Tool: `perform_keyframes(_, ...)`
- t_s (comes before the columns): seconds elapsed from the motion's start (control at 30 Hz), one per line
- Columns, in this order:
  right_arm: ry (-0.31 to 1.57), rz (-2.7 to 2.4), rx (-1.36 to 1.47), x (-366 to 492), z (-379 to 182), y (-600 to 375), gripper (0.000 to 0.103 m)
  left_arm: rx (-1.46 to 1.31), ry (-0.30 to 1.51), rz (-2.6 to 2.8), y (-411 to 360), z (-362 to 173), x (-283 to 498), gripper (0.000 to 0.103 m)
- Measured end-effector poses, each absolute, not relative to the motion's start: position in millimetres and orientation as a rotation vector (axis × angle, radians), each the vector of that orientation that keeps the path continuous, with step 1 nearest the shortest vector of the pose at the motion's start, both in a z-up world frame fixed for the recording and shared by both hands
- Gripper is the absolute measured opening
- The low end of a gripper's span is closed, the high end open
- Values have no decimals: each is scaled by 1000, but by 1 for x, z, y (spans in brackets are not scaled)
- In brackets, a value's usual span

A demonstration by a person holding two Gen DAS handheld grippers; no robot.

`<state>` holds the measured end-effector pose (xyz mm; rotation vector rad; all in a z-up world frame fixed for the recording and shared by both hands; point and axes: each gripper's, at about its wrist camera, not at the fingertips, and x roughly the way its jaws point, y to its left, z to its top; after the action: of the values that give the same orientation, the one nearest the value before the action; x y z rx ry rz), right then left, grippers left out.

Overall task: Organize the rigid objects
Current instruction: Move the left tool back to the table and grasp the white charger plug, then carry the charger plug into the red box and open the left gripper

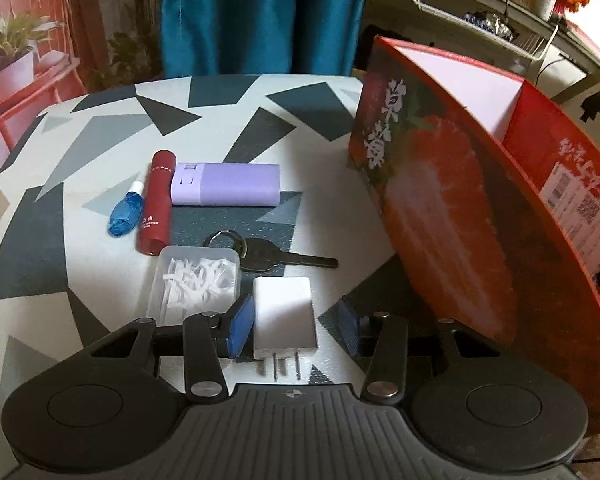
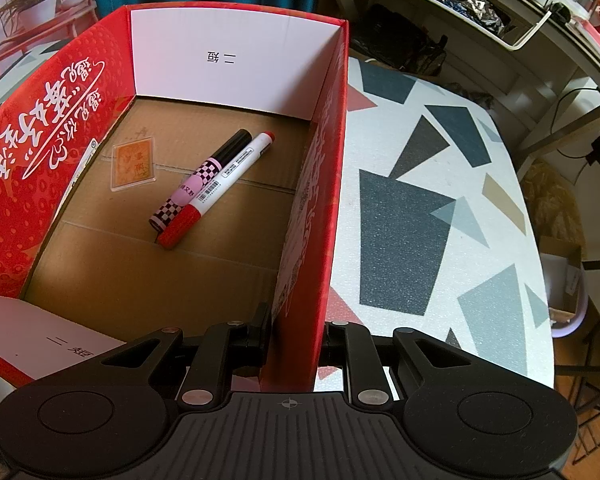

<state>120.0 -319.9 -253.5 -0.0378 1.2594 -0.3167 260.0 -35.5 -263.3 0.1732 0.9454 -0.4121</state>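
A: Between left gripper [image 1: 296, 326] pads: white charger [image 1: 283, 316], prongs toward 6 o'clock, long axis 12–6. Jaws apart; right pad not touching.

B: Right gripper [image 2: 296, 338] clamped on red box [image 2: 324, 184] wall.

Dim, sharp, edges fisheye-bent

On the red box's [image 1: 440, 208] outer face we read the white characters 草莓 beside a strawberry picture. Its white inner end flap [image 2: 236, 60] carries "短 一", printed upside down to us, and the near flap [image 2: 48, 344] shows 短 and 二. White brush script runs along the inner long wall [image 2: 48, 136], but we cannot read it. A shipping label with barcode [image 1: 580, 200], the red tube's [image 1: 156, 204] lettering and the markers' [image 2: 216, 184] labels are too small to read.
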Motion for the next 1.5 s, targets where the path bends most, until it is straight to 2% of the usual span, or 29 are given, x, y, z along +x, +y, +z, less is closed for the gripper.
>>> perform_keyframes(0.23, 1260, -316, -38, 120, -254, -320, 18, 244, 946, -388, -45, -276, 263, 48)
perform_keyframes(0.4, 1260, -317, -38, 120, -254, -320, 18, 300, 943, -374, -51, -279, 265, 38)
perform_keyframes(0.67, 1260, -317, -39, 120, -254, -320, 18, 326, 966, -375, -52, -272, 267, 37)
perform_keyframes(0.93, 1260, -317, -38, 120, -254, -320, 18, 254, 906, -423, -54, -237, 260, 37)
perform_keyframes(1.27, 1262, -317, -39, 120, -254, -320, 18, 223, 726, -559, -81, -177, 257, 37)
perform_keyframes(1.5, 1263, -316, -42, 120, -254, -319, 18, 235, 648, -639, -113, -161, 263, 37)
